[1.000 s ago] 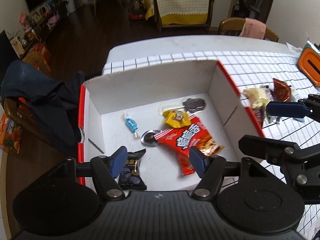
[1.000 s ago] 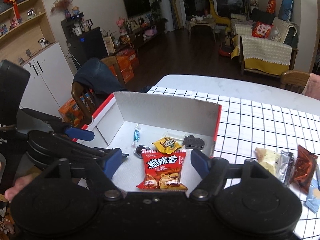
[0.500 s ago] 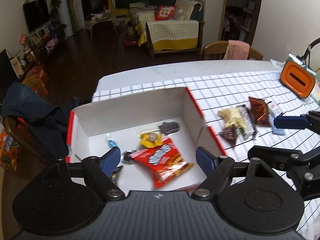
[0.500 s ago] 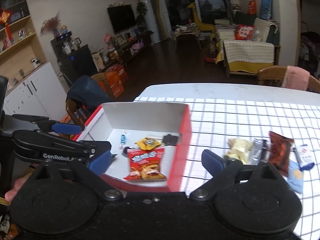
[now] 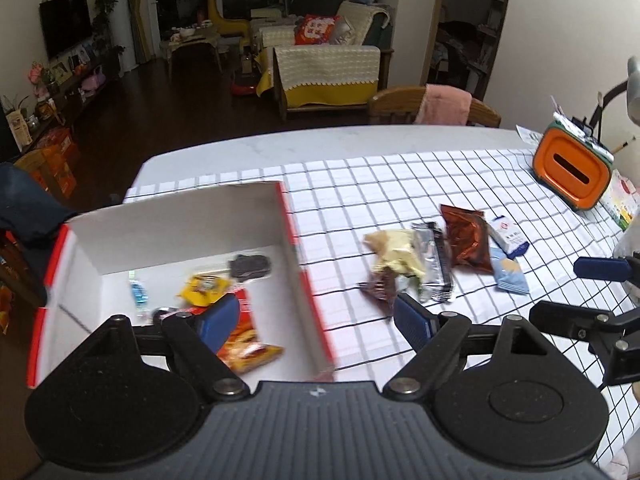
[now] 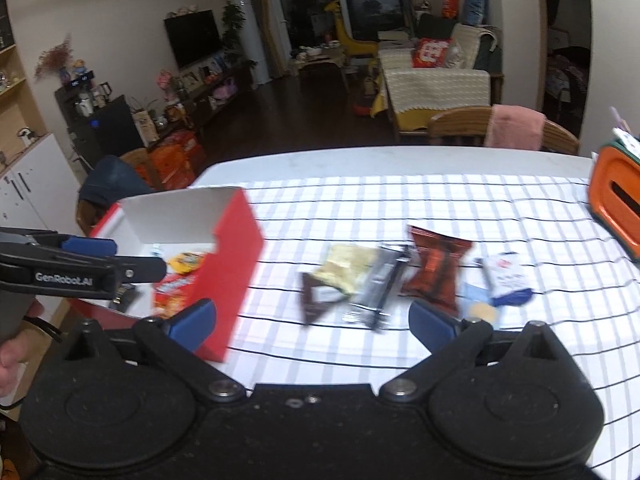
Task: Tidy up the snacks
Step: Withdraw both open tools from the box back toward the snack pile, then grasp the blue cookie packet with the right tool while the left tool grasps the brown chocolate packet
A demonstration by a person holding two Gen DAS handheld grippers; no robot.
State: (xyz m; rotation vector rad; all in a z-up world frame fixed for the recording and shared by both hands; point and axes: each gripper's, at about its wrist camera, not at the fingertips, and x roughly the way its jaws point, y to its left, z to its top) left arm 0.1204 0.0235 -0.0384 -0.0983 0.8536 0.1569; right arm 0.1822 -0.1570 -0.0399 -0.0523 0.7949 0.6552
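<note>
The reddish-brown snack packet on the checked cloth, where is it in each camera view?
Left wrist: reddish-brown packet, right of centre, beyond the left gripper.
Right wrist: same packet, just right of centre, beyond the right gripper.
Shared landmark: red-and-white box, left of the packet.

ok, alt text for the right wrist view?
Open right tool above a checked tablecloth, facing a row of loose snack packets. At left, a red box holds more snacks; the open left tool hovers over it.

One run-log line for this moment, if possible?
left gripper: open, empty | right gripper: open, empty | box: holds some snacks | loose snacks: on cloth, right of box
</note>
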